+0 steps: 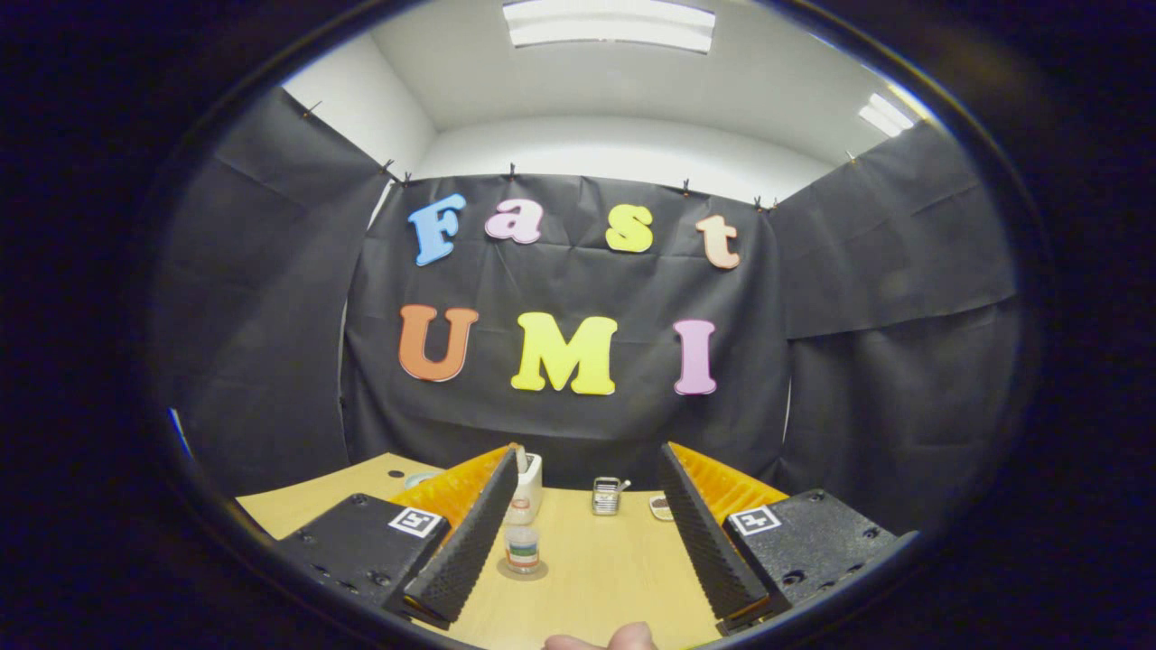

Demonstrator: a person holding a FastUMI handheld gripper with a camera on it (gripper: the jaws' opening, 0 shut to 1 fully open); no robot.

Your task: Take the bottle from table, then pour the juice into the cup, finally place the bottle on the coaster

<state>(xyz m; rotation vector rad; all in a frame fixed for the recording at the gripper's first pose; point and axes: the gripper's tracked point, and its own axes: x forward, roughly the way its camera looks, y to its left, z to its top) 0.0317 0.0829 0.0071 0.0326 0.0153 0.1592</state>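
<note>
1. While the tool hovers low over the pale wood-grain bench, its two fingers stand spread wide, released, with nothing between their ribbed pads.
2. Each finger is a long wedge with a ridged, saw-toothed inner face; a square printed marker sits on each of the blocky housings behind them.
3. Just beside the left finger's inner face, a small clear cup stands upright on a round, flat coaster; the cup is cylindrical, with a coloured band near its base.
4. Beyond it, partly hidden by the left finger, stands a white rounded bottle with a squarish top.
5. Farther ahead between the fingers sits a small shiny metal holder; near the right finger's tip lies a small pale dish with dark contents.
6. A fingertip of a person shows at the bench's near edge.
</note>
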